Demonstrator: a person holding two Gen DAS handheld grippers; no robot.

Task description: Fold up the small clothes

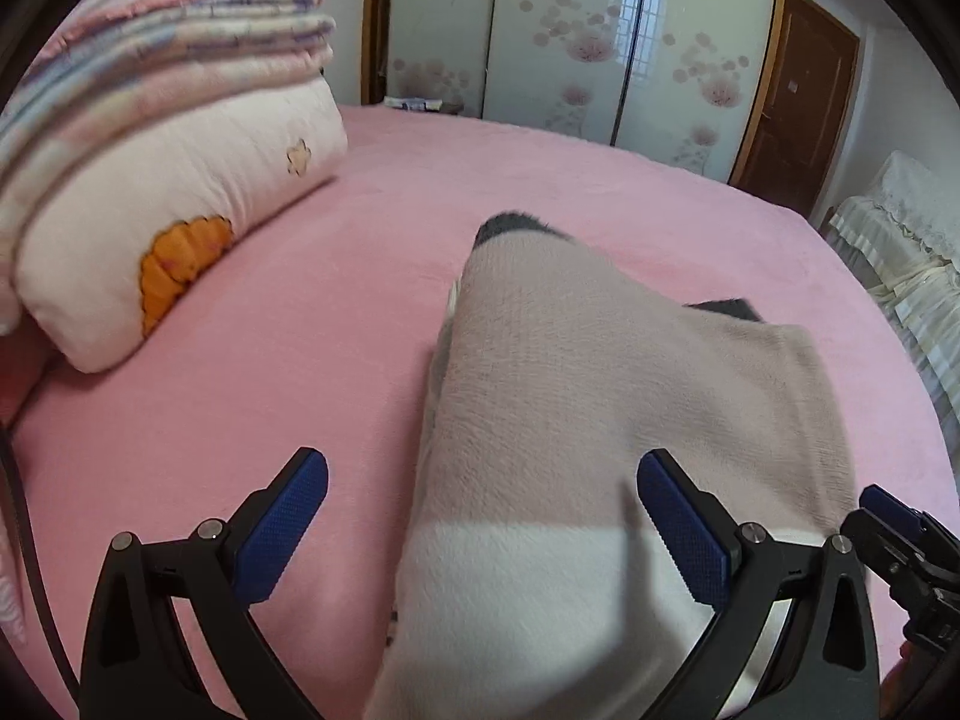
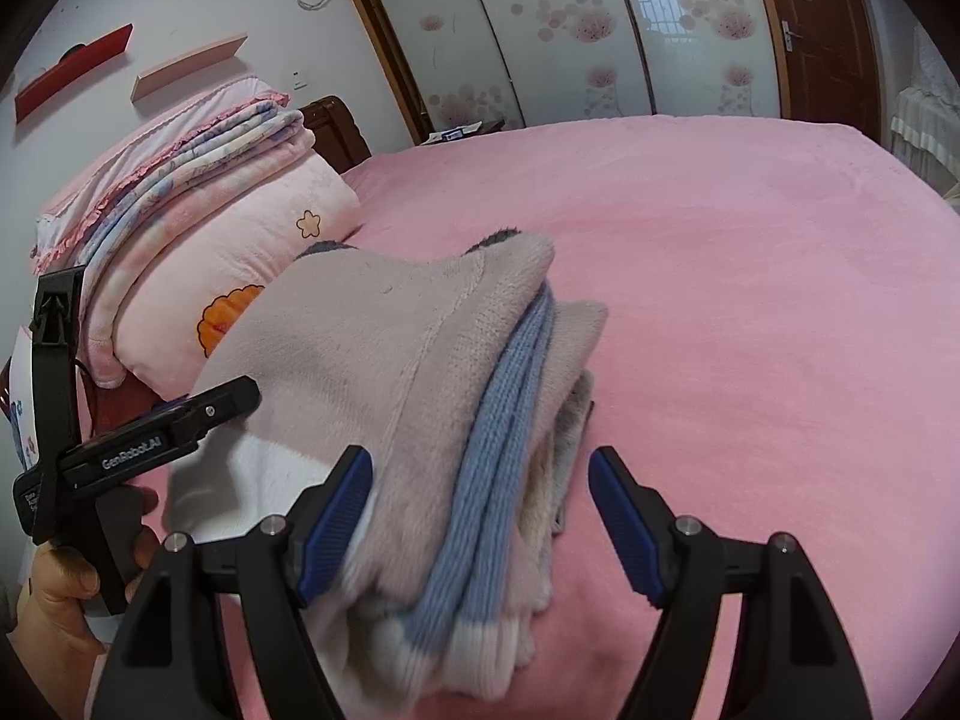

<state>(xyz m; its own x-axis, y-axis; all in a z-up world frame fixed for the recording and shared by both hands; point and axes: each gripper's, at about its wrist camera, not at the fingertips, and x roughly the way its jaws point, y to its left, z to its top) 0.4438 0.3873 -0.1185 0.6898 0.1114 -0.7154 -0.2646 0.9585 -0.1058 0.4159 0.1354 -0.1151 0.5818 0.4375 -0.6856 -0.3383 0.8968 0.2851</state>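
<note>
My left gripper (image 1: 483, 531) has its jaws spread wide and grips nothing; the folded garment (image 1: 606, 420) lies between them, filling the lower centre of the frame on the bed (image 1: 312, 330). My right gripper (image 2: 480, 516) is likewise spread — the garment (image 2: 384, 372) and its blue ribbed edge (image 2: 510, 414) sit between the fingers at centre frame. Quilt stack (image 2: 198, 222) — upper left. Wardrobe (image 1: 570, 36) along the top.
</note>
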